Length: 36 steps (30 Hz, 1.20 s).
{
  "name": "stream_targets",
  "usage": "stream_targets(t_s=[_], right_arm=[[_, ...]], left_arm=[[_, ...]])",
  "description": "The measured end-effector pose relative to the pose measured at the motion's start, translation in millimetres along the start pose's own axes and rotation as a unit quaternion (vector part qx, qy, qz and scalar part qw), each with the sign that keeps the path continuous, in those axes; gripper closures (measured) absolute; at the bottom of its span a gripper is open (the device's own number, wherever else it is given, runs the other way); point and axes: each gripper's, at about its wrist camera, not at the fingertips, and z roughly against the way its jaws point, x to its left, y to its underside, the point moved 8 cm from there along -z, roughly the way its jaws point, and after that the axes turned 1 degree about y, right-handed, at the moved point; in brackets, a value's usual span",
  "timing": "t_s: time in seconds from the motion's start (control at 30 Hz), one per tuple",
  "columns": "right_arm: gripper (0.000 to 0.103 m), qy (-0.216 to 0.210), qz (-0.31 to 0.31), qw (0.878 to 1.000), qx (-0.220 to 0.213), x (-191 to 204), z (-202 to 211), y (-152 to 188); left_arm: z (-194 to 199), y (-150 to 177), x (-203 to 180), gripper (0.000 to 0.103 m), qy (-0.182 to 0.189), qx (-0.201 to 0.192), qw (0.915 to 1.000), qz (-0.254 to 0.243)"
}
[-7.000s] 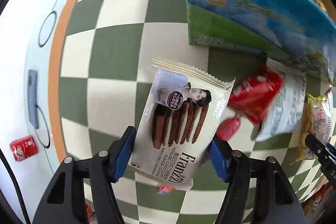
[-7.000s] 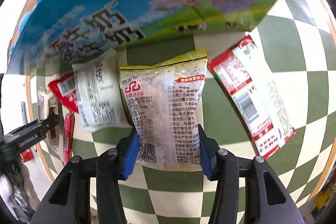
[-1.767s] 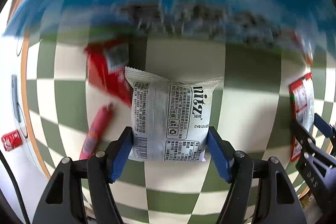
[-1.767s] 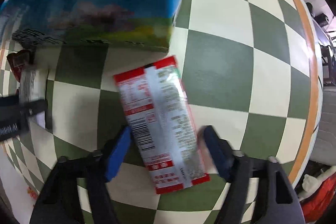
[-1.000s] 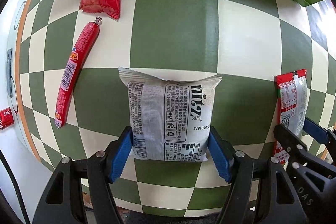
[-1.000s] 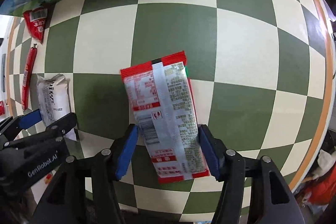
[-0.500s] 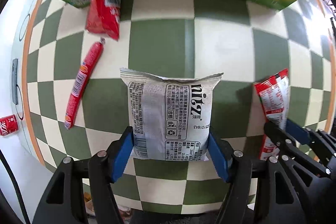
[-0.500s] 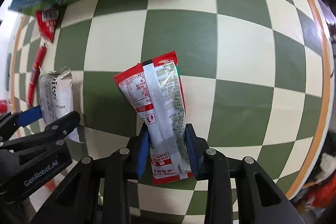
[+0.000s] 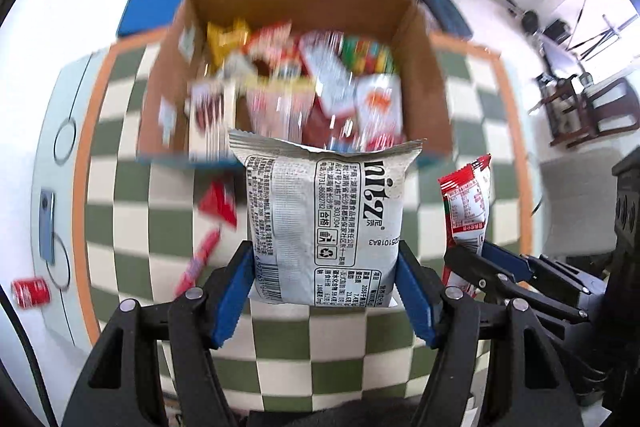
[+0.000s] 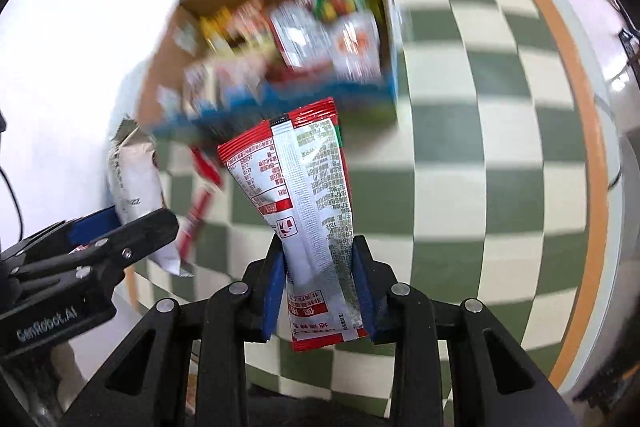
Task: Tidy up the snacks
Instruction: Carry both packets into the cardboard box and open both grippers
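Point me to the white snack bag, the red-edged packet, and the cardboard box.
white snack bag (image 9: 324, 223), left wrist view, printed back.
red-edged packet (image 10: 308, 187), right wrist view, silver centre seam.
cardboard box (image 9: 424, 67), left wrist view, right inner wall.

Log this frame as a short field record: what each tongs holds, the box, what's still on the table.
left tongs: shut on the grey-white packet, held in the air
right tongs: shut on the red-and-silver packet, pinched narrow, held in the air
box: open cardboard, partly filled with mixed snacks, blurred
still on table: red sausage stick; small red pouch, both near the box's front wall
table: green-and-cream checks, orange border
off table: red can on the floor
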Motion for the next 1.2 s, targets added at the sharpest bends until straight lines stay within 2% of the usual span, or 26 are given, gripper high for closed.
stream_targets(t_s=[0.17,0.27,0.43,0.57,0.8,1.03,1.2], right_arm=[[0.069,-0.014,0.018,0.999,-0.042,43,16,-64],[0.069,-0.006,0.033,0.998,-0.05,58,8,-106],[0.069,0.019,0.043,0.999,-0.022,68,-30,-195],[0.069,0.029,0.034,0.999,0.016,63,-63,-239],[0.069,0.043,0.017,0.998,0.053,51,-110,-270],[0.068,0.05,0.02,0.997,0.063,44,-137,-276],[0.063,0.045,0.009,0.997,0.063,43,-142,-280]], left_arm=[[6,-65,9,0.037,-0.016,-0.015,0.9997,0.004],[-13,-107,24,0.037,-0.027,0.005,0.9996,0.012],[-58,-156,46,0.037,-0.031,0.062,0.9972,0.03],[-92,-182,57,0.037,-0.02,0.111,0.9922,0.053],[-130,-207,56,0.037,-0.007,0.158,0.9854,0.065],[-148,-219,44,0.037,-0.007,0.171,0.9835,0.059],[-154,-224,36,0.035,-0.001,0.18,0.9819,0.058]])
